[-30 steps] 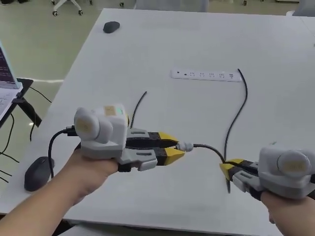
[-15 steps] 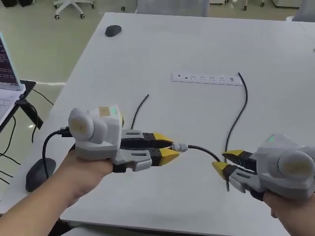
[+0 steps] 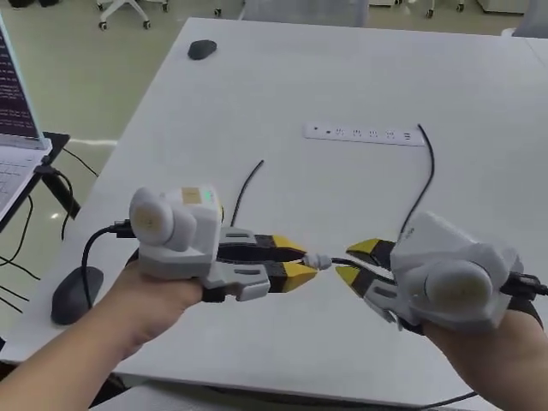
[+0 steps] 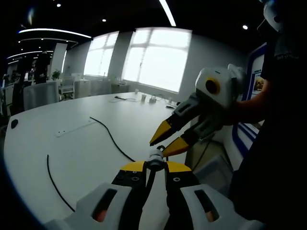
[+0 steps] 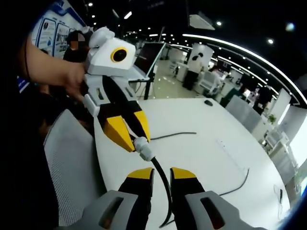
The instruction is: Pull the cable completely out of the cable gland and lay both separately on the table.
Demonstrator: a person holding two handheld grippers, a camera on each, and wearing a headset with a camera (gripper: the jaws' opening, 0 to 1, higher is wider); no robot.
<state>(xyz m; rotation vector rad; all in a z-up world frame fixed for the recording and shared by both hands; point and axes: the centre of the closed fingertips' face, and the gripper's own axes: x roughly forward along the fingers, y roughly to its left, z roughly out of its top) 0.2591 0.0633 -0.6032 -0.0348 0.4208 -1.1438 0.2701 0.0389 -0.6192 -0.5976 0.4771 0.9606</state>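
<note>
The left tongs (image 3: 306,259) are pinching the cable gland (image 3: 319,259) at their tips and holding it clear of the bench (image 3: 282,86), near its front edge. The cable (image 3: 419,193) is still sitting in the gland, so the extraction is not yet done (its far length is trailing across the bench toward the power strip (image 3: 364,134)). The right tongs (image 3: 345,261) are standing spread, straddling the cable just beside the gland without clamping it. Judged remaining: gripping the cable, drawing it fully out, and laying both parts down separately.
</note>
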